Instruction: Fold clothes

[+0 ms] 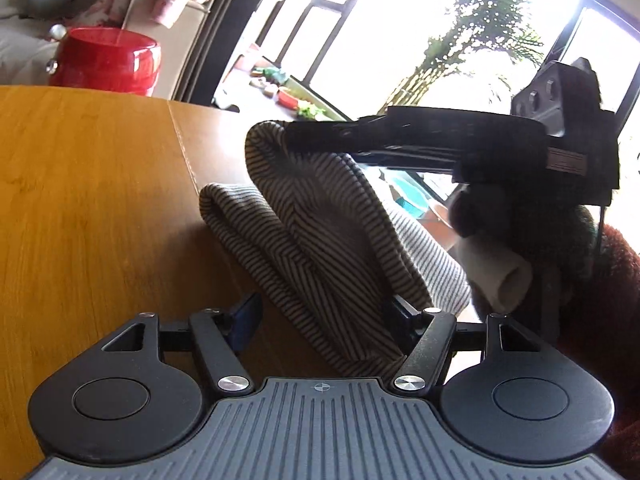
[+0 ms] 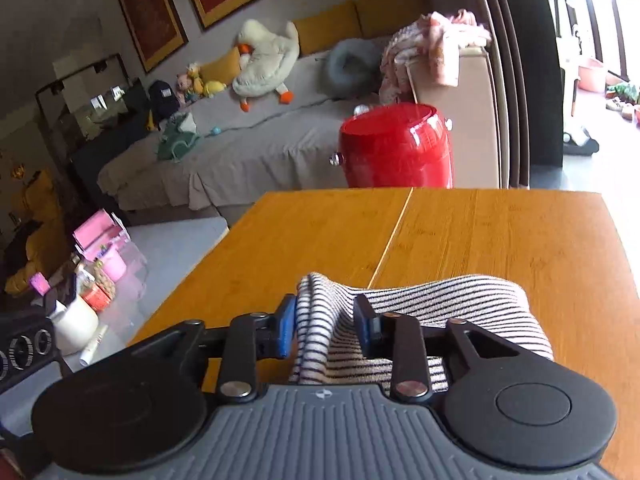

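Note:
A black-and-white striped garment [image 1: 320, 240] lies bunched on the wooden table [image 1: 100, 200]. My right gripper [image 1: 276, 132] reaches in from the right and holds one fold of it up off the table. In the right wrist view its blue pads [image 2: 286, 328] sit close together on a thick fold of the striped garment [image 2: 460, 304], so my right gripper [image 2: 325, 324] is shut on it. My left gripper [image 1: 324, 314] stands wide open low over the table. The cloth runs between its fingers and leans on the right one, while the left blue pad [image 1: 246, 320] is clear of it.
A red drum-shaped container [image 2: 396, 148] stands just beyond the table's far edge [image 2: 500, 248]. A grey sofa [image 2: 240, 152] with soft toys is behind it, and clutter covers the floor at left. A rust-red sleeve [image 1: 616, 280] is at the right edge, with bright windows beyond.

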